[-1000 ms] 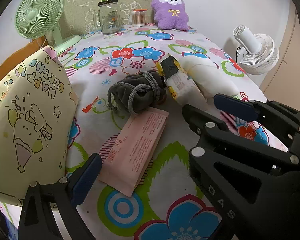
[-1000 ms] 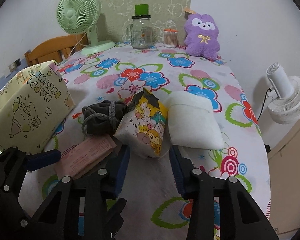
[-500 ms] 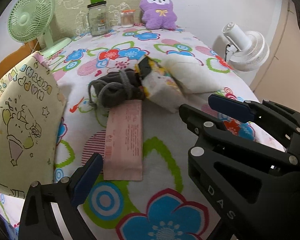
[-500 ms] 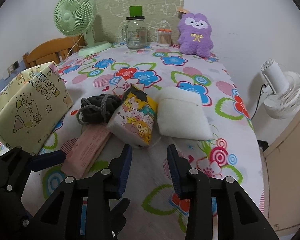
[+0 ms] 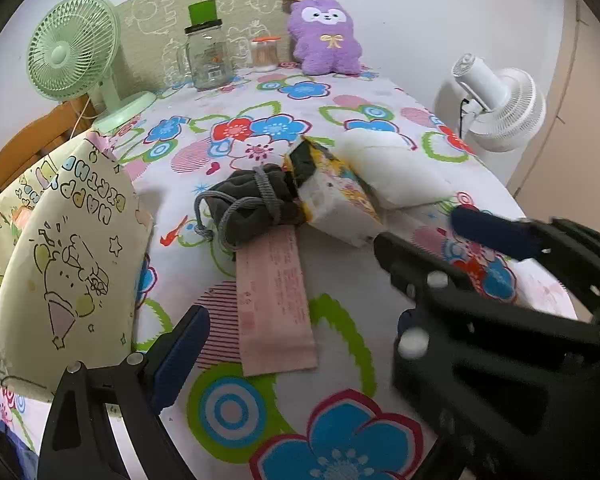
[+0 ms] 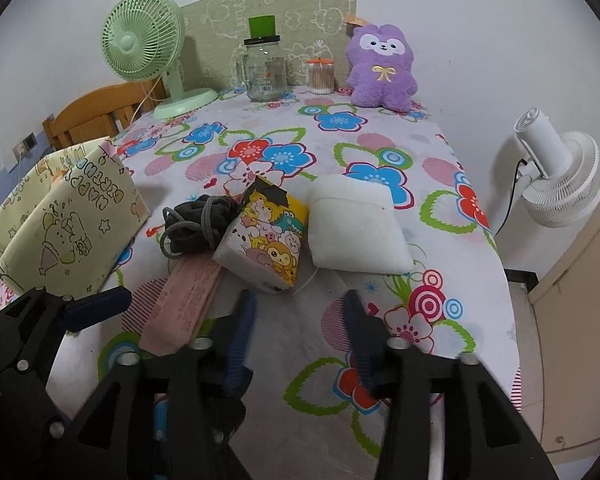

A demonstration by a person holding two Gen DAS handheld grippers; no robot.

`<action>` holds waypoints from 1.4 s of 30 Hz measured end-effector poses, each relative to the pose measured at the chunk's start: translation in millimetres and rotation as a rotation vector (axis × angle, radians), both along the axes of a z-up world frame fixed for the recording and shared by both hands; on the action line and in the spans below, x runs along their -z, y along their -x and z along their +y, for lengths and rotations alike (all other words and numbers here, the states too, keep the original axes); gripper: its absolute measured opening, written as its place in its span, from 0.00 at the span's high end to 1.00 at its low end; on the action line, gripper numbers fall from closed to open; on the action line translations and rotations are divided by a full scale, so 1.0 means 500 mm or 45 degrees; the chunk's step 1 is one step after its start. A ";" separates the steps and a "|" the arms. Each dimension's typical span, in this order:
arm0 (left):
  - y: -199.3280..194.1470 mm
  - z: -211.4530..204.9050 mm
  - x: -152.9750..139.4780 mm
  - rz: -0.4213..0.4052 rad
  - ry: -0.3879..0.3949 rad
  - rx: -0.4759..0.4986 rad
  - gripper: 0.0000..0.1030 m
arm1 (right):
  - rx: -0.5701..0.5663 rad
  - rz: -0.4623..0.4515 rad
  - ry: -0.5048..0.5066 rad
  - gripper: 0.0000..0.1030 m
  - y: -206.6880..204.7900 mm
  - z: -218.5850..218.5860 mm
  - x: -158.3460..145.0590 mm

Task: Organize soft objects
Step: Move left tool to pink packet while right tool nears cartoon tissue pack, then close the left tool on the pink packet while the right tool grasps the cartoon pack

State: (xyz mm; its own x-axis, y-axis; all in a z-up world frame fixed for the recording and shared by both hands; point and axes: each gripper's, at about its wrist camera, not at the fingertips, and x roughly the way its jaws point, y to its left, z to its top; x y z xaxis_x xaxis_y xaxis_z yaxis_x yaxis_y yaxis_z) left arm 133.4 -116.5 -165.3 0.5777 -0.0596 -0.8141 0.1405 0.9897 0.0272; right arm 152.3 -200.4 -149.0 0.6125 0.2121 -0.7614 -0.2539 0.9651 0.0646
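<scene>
On the flowered cloth lie a grey drawstring pouch [image 5: 256,204] [image 6: 198,226], a cartoon-print tissue pack [image 5: 336,204] [image 6: 264,240], a white cushion [image 5: 396,172] [image 6: 352,232] and a flat pink packet [image 5: 274,300] [image 6: 188,300]. A yellow fabric bin [image 5: 60,260] [image 6: 60,232] stands at the left. My left gripper [image 5: 300,320] hovers wide over the pink packet's near end, jaws closing, pads off it; its right finger is hidden. My right gripper [image 6: 298,312] [image 5: 420,228] sits just short of the tissue pack, jaws opening, nothing between them.
At the back stand a purple plush [image 6: 380,68], a glass jar [image 6: 264,68], a swab pot [image 6: 320,76] and a green fan [image 6: 148,52]. A white fan [image 6: 560,176] stands off the table's right edge. A wooden chair [image 6: 96,116] is behind the bin.
The right gripper's jaws have spread a little wider and look blurred. In the left wrist view the pink packet now points straight away. The soft objects have stayed where they were.
</scene>
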 end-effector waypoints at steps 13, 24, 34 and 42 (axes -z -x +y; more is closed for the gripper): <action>-0.036 0.028 0.016 0.065 0.047 -0.064 0.45 | -0.022 -0.016 0.007 0.30 -0.037 0.017 -0.003; -0.048 0.038 0.012 0.075 0.063 -0.093 0.61 | -0.070 0.036 -0.025 0.30 -0.067 0.035 0.008; -0.053 0.047 0.012 0.079 0.056 -0.119 0.61 | -0.116 0.105 -0.039 0.30 -0.093 0.056 0.023; -0.055 0.051 0.015 0.080 0.043 -0.116 0.61 | -0.150 0.142 -0.058 0.44 -0.102 0.071 0.040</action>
